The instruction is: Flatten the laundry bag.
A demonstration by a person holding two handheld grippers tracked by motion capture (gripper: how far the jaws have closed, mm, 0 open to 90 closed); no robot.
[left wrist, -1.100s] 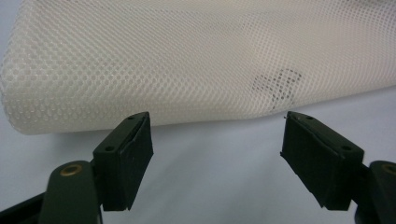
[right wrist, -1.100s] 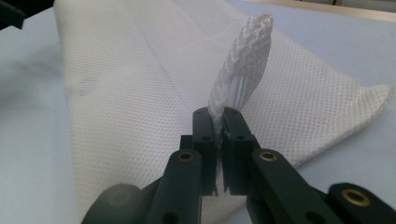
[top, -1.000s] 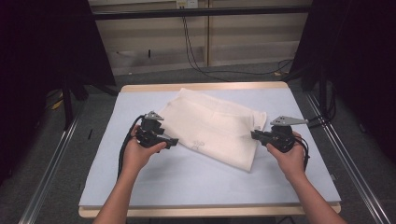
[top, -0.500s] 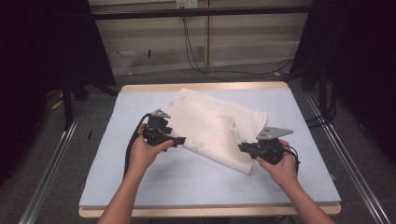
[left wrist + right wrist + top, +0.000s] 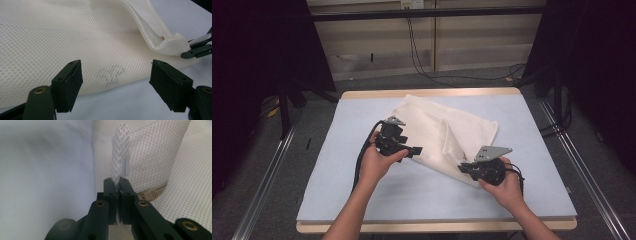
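I have a cream mesh laundry bag [image 5: 444, 135] lying crumpled across the middle of the pale blue counter [image 5: 337, 200], its far corner close to the far edge. My right hand-held gripper [image 5: 463, 168] is pressed together on the bag's near right corner, pinching a folded strip of the mesh [image 5: 120, 155] between the pads, with the beige zipper pull [image 5: 150, 194] just beside the jaws. My left hand-held gripper [image 5: 418, 150] sits at the bag's left near edge with its jaws spread, the mesh [image 5: 75, 37] lying just beyond and between the two pads [image 5: 71, 83] but not gripped. The step in hand looks like taking a second hold so the bag can be pulled flat or folded. To do it well I would slide the left jaws low along the counter until the hem lies fully between the pads, catch both layers rather than a single skin of mesh, and close firmly before lifting. I would keep the right pinch steady and avoid tugging, since thin mesh can slip out.
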